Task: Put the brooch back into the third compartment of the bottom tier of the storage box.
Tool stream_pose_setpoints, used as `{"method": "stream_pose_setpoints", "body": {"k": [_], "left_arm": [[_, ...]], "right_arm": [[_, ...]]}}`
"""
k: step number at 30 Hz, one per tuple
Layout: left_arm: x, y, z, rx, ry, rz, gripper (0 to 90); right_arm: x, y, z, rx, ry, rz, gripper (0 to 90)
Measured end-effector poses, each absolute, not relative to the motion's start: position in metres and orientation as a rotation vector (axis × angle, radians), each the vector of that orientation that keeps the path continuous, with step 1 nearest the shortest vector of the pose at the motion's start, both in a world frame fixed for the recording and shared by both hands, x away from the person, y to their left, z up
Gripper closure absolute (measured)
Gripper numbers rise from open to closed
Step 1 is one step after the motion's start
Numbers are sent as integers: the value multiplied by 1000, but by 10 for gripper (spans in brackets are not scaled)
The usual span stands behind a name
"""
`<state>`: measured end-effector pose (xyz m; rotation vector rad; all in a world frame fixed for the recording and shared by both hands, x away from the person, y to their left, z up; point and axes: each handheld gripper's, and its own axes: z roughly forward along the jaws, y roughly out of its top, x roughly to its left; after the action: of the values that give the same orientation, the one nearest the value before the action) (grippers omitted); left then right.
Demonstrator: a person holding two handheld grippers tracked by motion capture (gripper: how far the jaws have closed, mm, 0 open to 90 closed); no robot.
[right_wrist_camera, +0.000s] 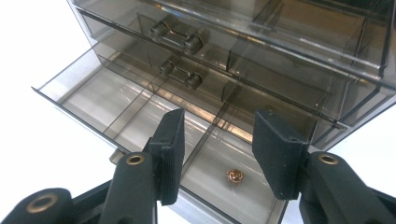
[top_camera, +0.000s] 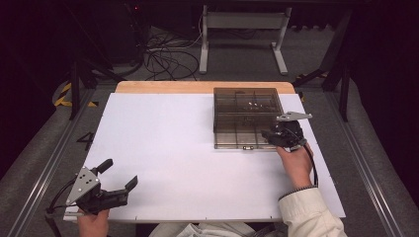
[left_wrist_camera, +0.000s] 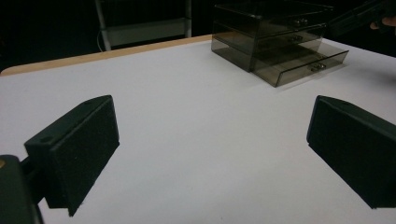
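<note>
My right gripper (right_wrist_camera: 217, 154) hangs over the pulled-out bottom drawer (right_wrist_camera: 140, 116) of the smoked transparent plastic three-drawer organiser (top_camera: 245, 117), jaws apart and holding nothing, at the box's front right corner on the white table top (top_camera: 163, 148). A small round gold-coloured trinket (right_wrist_camera: 235, 176) lies on the floor of the drawer's near compartment, between and just below my open jaws; whether it is a bead or a charm I cannot tell. I judge this step to be either a pick from that compartment or a release just made. For a pick: descend straight, keep the jaws clear of the divider on the left and the front wall, close slowly, since so small a thing could skid on smooth plastic. My left gripper (top_camera: 106, 190) rests wide open near the table's front left corner, well apart. The right gripper view gives the trinket and dividers; the left gripper view gives the box side-on, with the bottom drawer standing out beyond the two above.
</note>
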<state>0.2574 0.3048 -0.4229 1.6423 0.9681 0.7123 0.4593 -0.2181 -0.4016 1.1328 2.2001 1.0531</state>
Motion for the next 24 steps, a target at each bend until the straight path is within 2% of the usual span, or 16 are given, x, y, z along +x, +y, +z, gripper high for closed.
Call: {"method": "stream_pose_setpoints", "body": {"k": [8,14,20,24], "left_arm": [[258,306,-423,1642,971,711,31],[258,305,-423,1644,969,709,31],[258,305,-423,1645,969,711,31],[259,305,-423,1645,971,710,31]], "right_arm": [[449,-216,-388,1081,2209,1156,499],[433,-217,-373,1012,2199,1226,361],[419,-225,-367,964,2193,1303,175],[404,-230,-372,874,2214,1297,124]]}}
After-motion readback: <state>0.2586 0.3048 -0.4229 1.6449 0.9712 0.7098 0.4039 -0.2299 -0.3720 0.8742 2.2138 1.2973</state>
